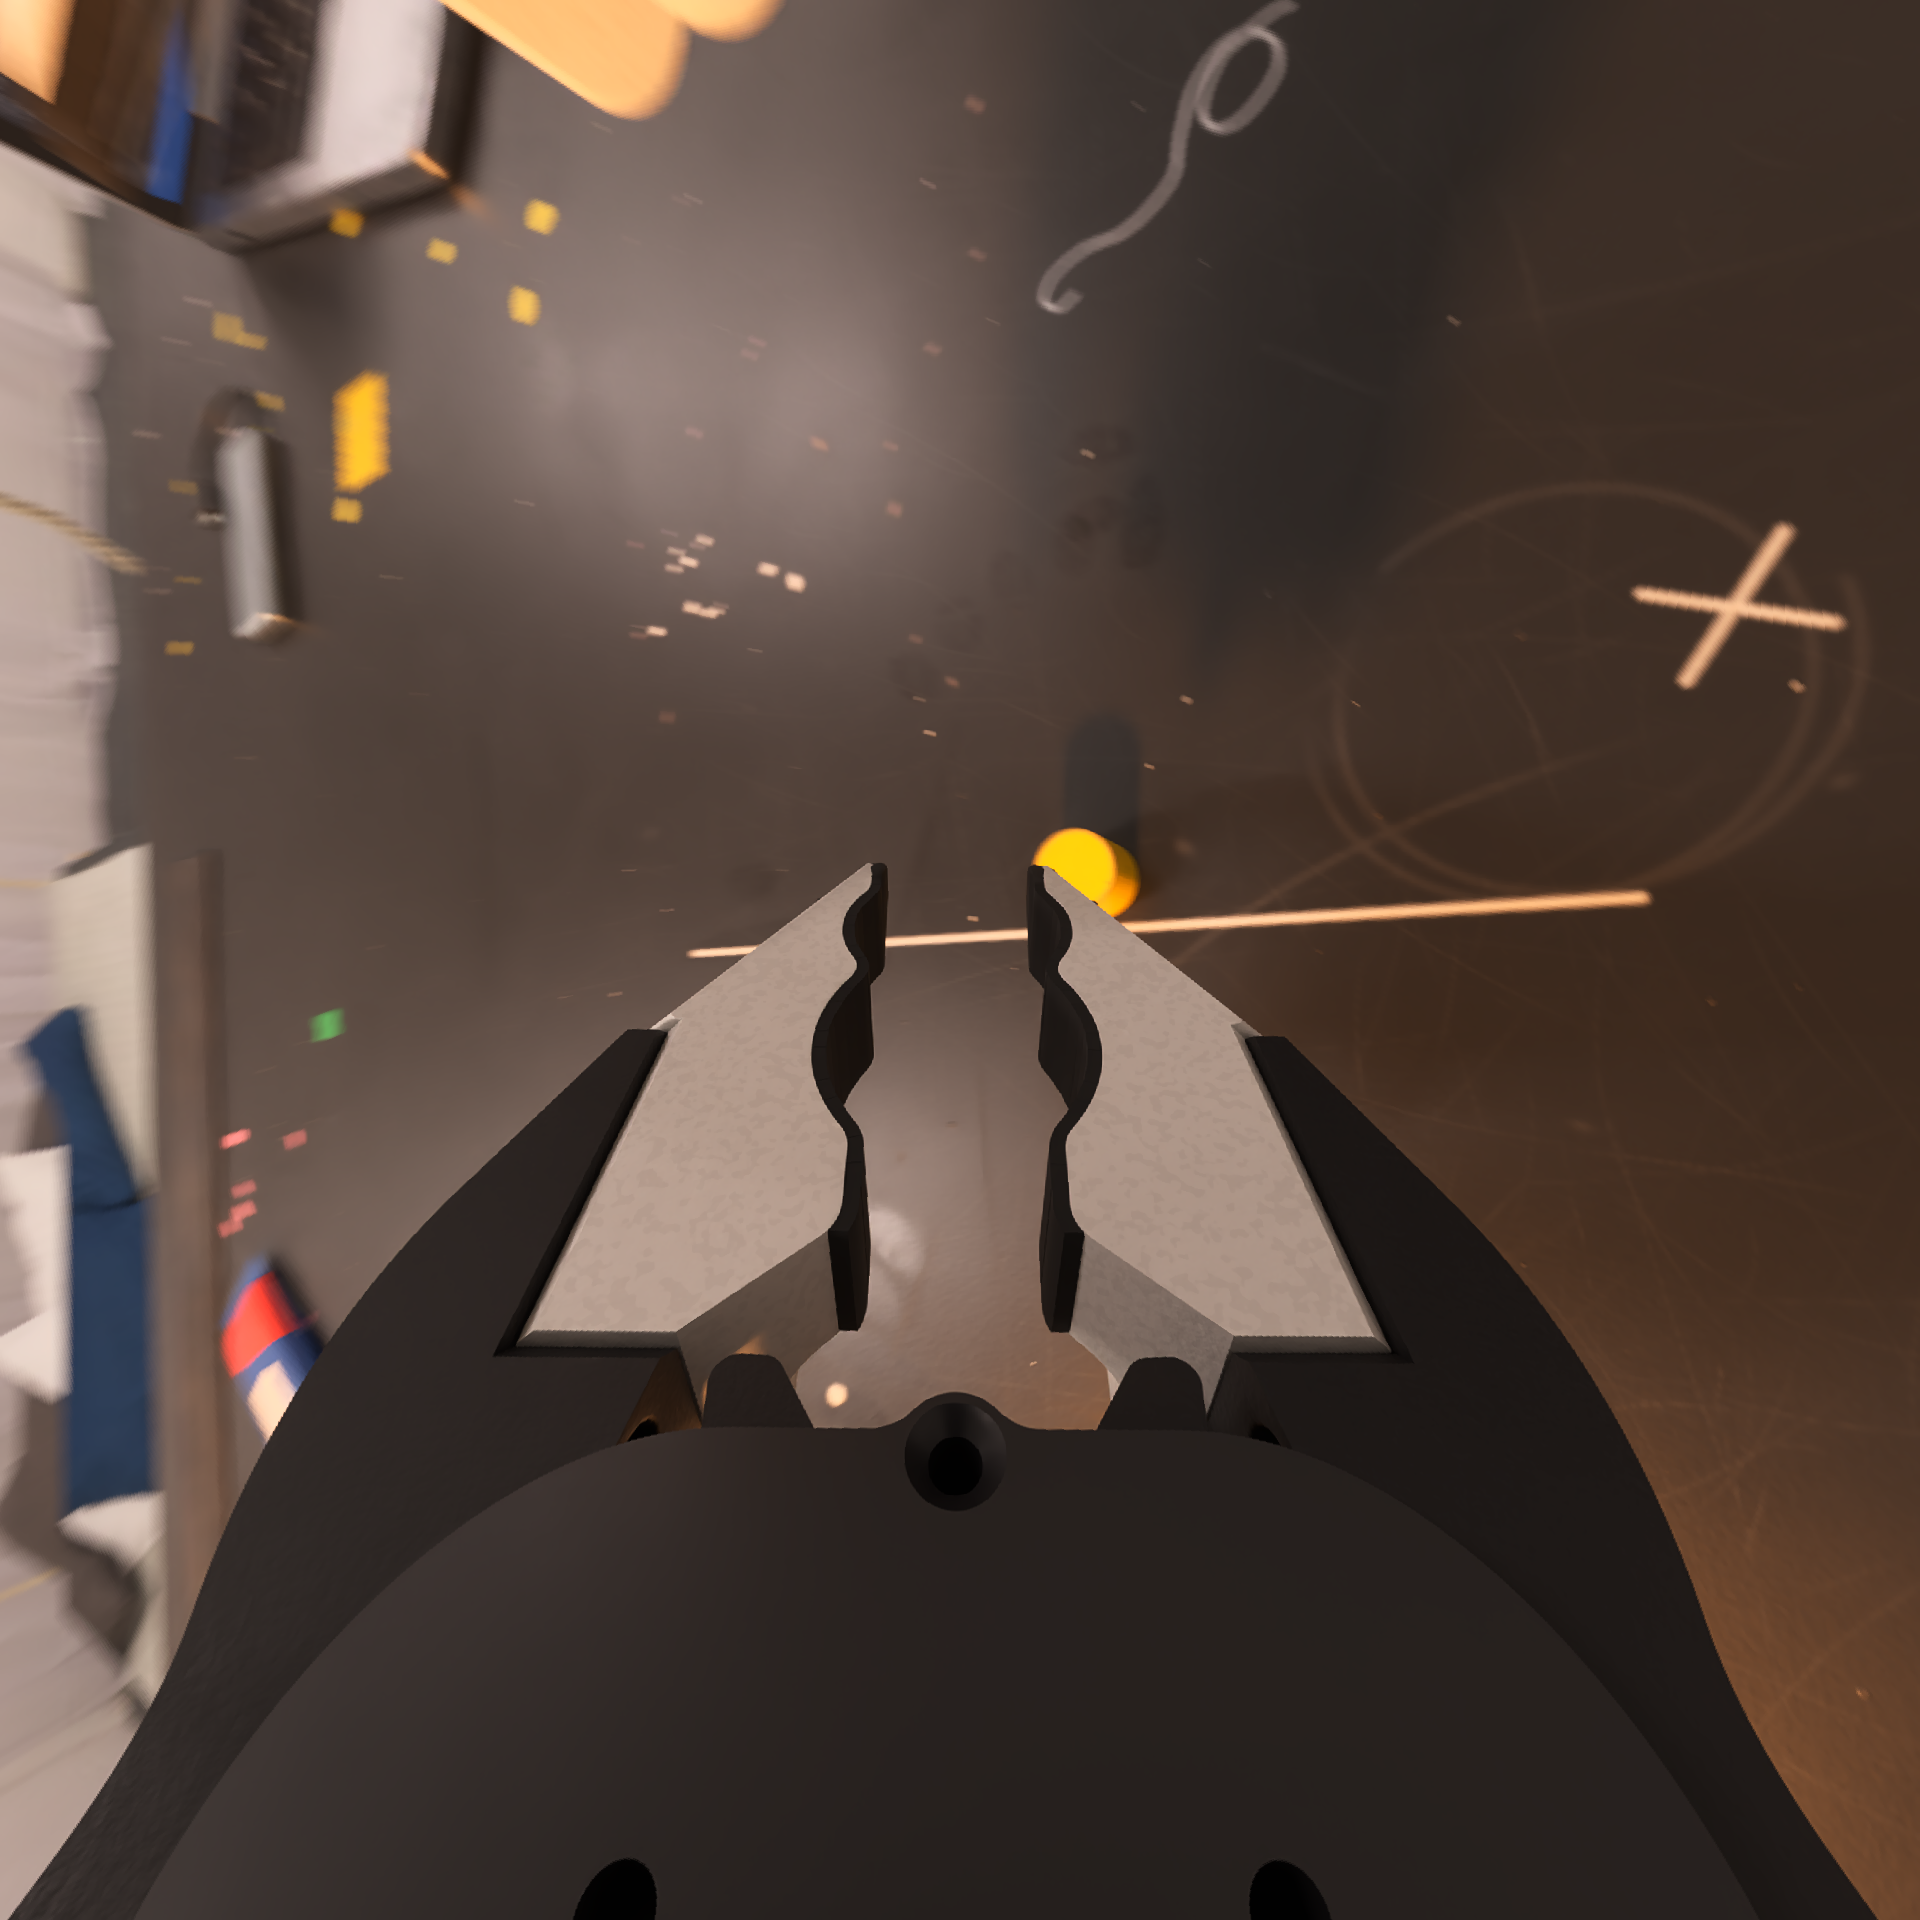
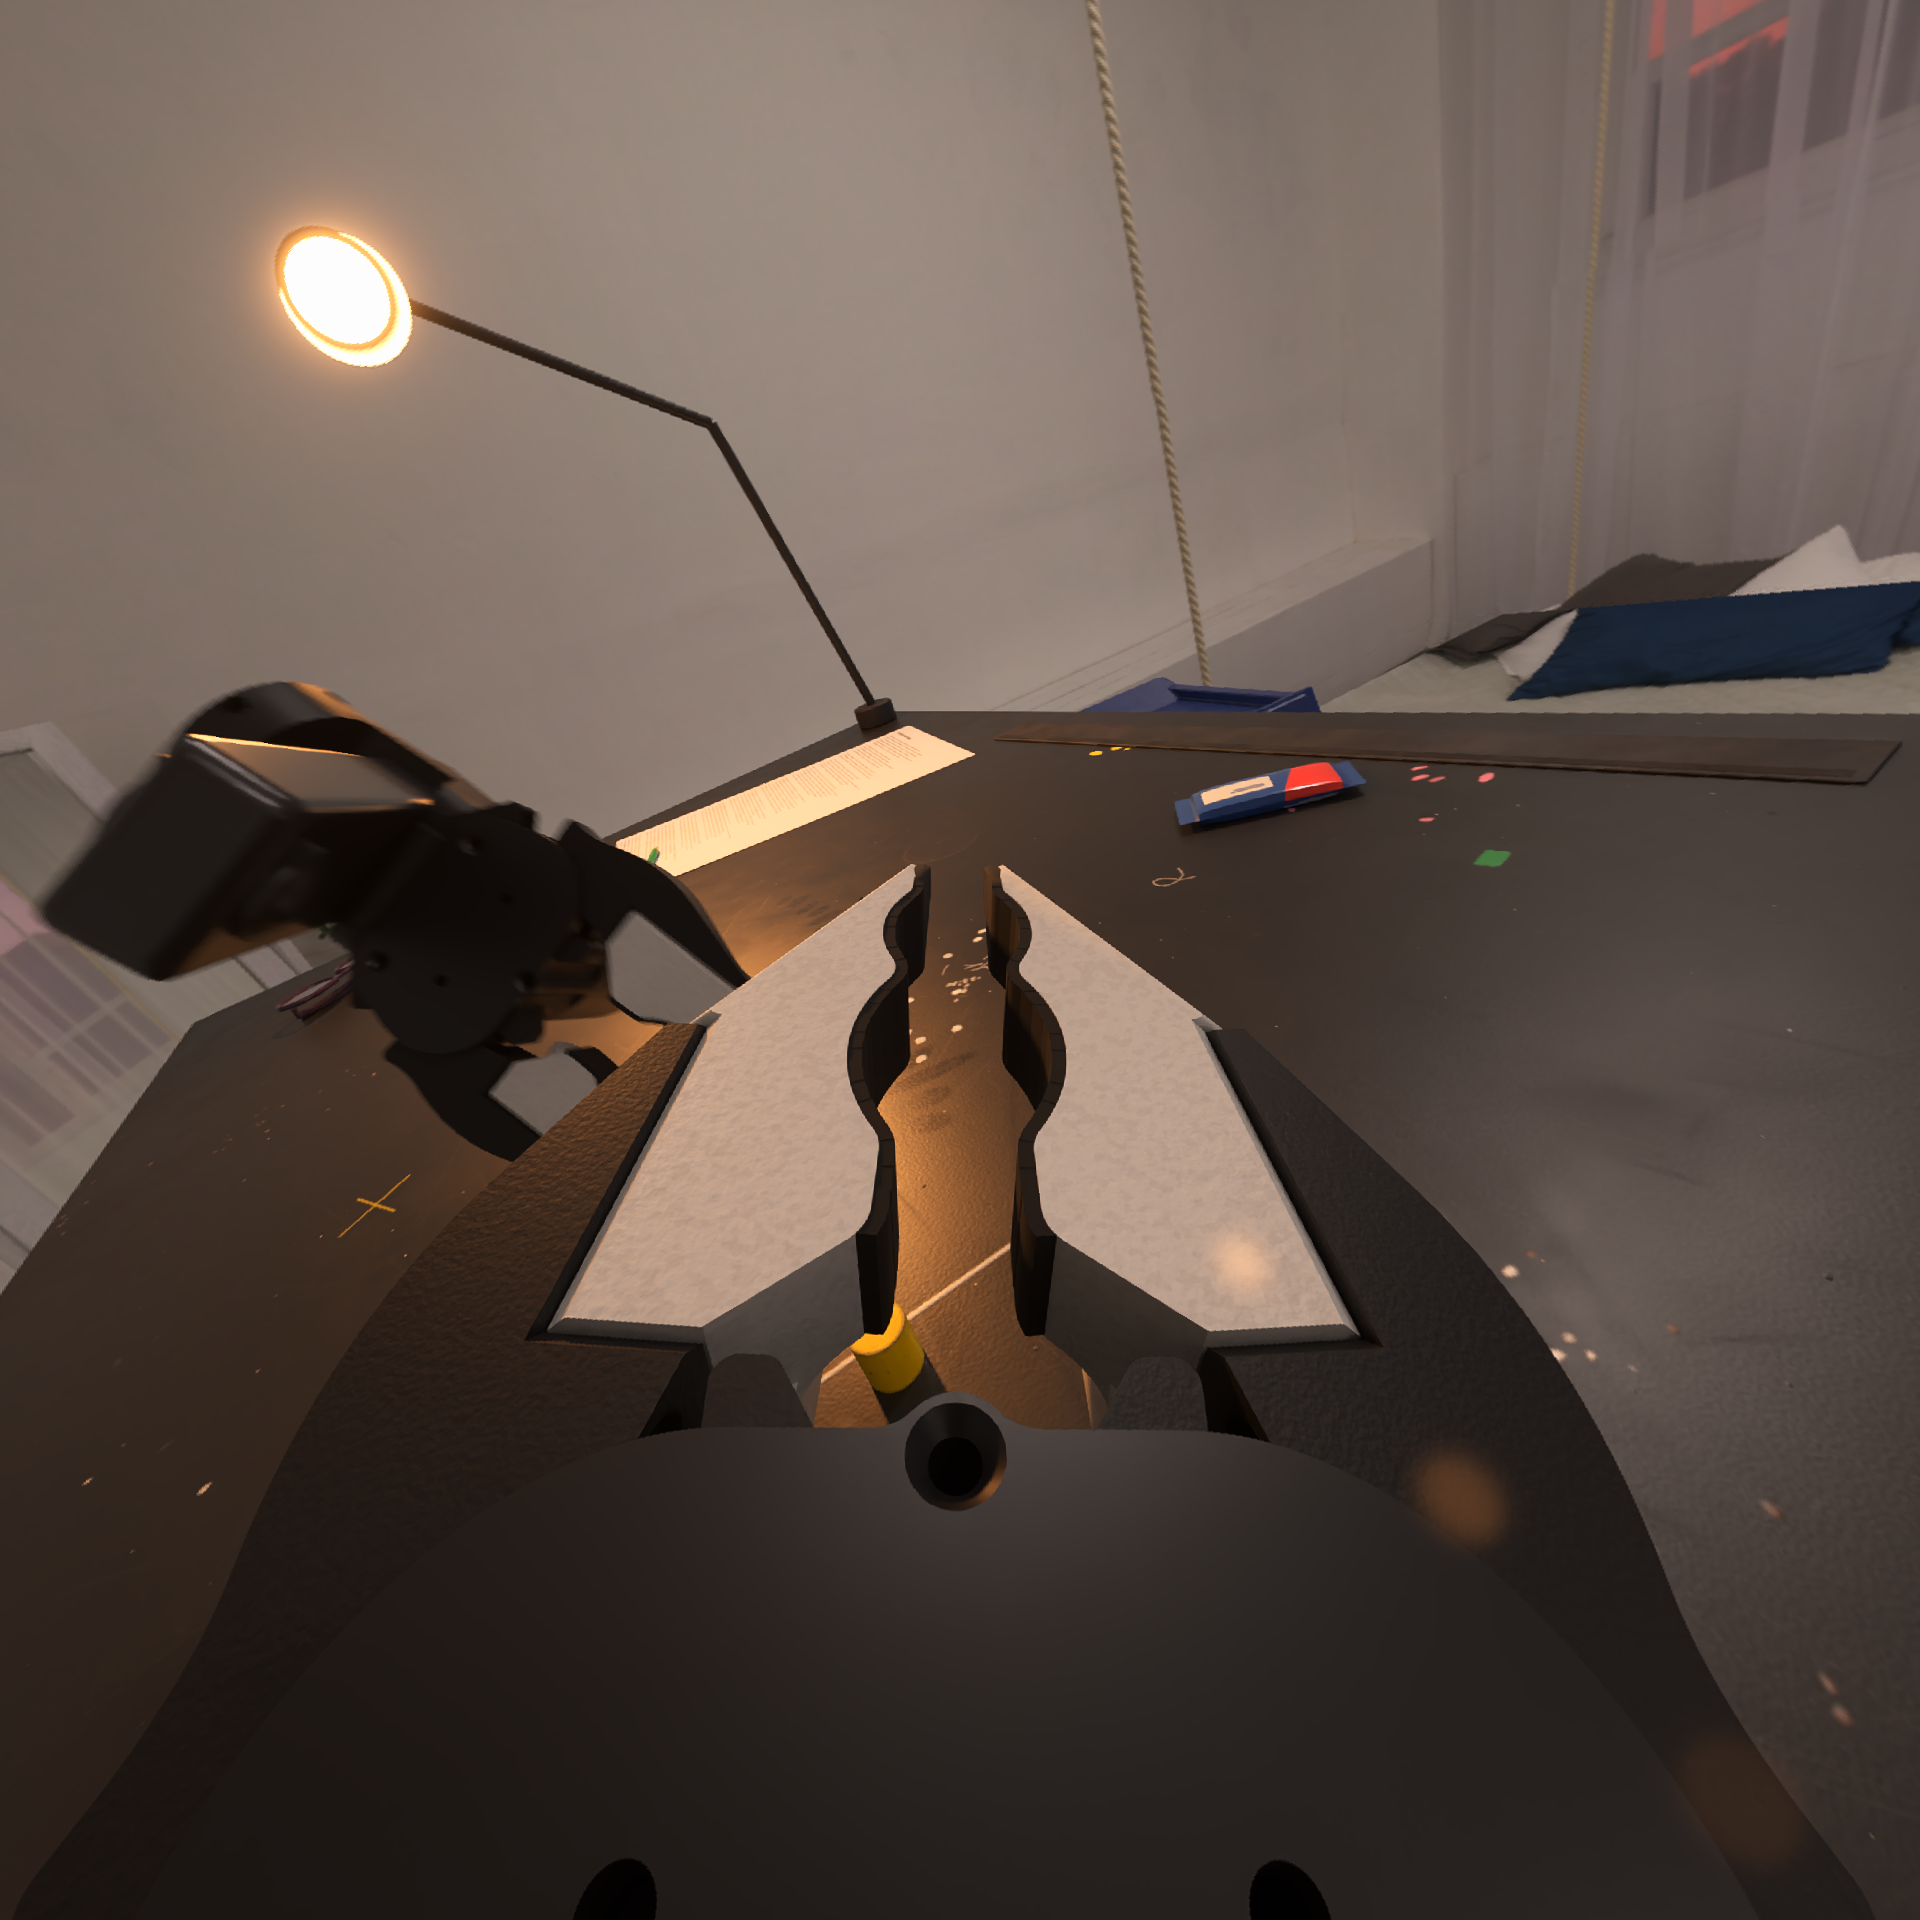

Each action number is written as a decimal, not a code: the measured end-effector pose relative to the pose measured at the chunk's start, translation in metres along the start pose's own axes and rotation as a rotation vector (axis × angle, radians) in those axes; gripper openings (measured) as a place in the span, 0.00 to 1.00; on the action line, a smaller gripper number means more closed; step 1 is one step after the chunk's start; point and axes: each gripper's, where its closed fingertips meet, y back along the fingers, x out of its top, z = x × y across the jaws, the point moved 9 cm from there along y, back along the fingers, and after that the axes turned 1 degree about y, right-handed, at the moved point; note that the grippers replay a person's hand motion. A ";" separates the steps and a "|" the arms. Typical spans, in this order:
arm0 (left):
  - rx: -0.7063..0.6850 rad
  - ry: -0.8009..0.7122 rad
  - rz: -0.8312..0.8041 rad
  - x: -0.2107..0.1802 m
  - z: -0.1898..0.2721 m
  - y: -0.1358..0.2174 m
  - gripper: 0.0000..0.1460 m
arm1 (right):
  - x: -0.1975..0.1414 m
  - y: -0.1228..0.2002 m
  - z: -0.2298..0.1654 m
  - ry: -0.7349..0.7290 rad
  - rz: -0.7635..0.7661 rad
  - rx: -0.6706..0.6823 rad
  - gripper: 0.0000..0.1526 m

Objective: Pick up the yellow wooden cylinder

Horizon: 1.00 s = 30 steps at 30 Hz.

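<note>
The yellow wooden cylinder [image 1: 1091, 868] stands upright on the bench [image 1: 1455, 1143], mid-surface, well clear of every edge. It sits just beyond the left gripper [image 1: 956, 883], offset past one fingertip, jaws parted and empty. The right gripper [image 2: 956, 883], jaws also parted and empty, overshoots it.

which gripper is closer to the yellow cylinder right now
Probably the left. The left gripper is open, looking down with the yellow cylinder just past its right fingertip. The right gripper is open, its tips beyond the cylinder, which shows low behind them.
</note>
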 end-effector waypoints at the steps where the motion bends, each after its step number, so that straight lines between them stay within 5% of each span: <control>1: -0.054 0.006 -0.001 -0.005 0.002 -0.006 0.18 | 0.000 -0.001 -0.001 0.004 0.000 0.007 0.07; 8: -0.326 -0.038 -0.088 -0.013 0.004 -0.034 0.26 | -0.002 -0.005 -0.006 0.024 -0.017 0.076 0.07; 11: -0.327 -0.059 -0.156 -0.012 0.002 -0.046 0.26 | -0.002 -0.005 -0.009 0.037 -0.025 0.098 0.07; 14: -0.367 -0.033 -0.091 -0.013 -0.001 -0.053 0.15 | -0.002 -0.004 -0.009 0.048 -0.029 0.112 0.07; 19: -0.292 0.014 0.003 -0.019 0.005 -0.050 0.15 | 0.000 -0.001 -0.009 0.067 -0.030 0.132 0.07; 24: -0.093 0.161 0.245 -0.025 0.006 -0.025 0.15 | 0.006 0.003 -0.019 0.125 -0.021 0.213 0.07; 30: 0.034 0.470 0.789 -0.039 0.000 0.026 0.15 | 0.013 0.012 -0.023 0.156 0.003 0.258 0.07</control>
